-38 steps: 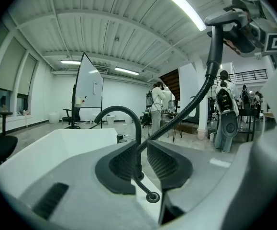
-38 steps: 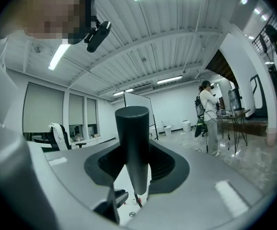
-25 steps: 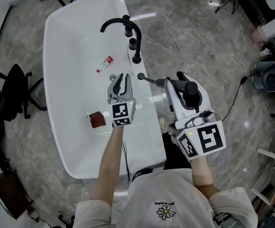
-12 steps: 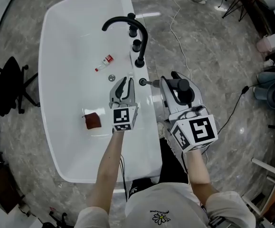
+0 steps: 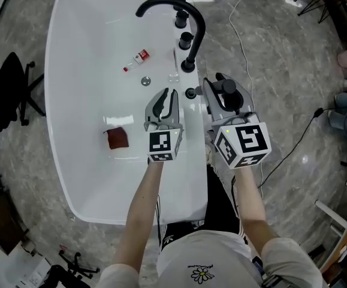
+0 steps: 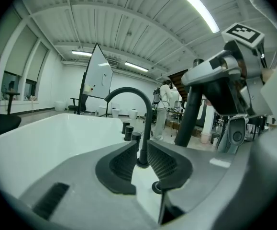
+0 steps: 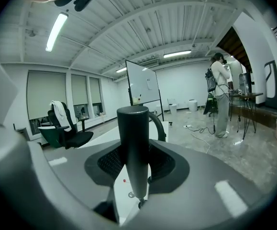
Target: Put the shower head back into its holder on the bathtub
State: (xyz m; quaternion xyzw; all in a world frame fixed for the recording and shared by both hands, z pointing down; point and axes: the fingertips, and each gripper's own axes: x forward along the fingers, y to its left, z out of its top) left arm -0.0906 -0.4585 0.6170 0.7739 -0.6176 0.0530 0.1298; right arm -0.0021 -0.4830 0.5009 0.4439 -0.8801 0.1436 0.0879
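Black shower head is clamped upright in the right tool, near the holder on the bathtub; if tilted, its tip could be driven past the hole. Left tool is parted, empty.

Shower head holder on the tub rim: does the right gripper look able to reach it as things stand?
Probably yes. The right gripper, shut on the upright shower head, is close beside the holder, whose opening is uncovered. The left gripper stands to its other side, and the faucet beyond it.
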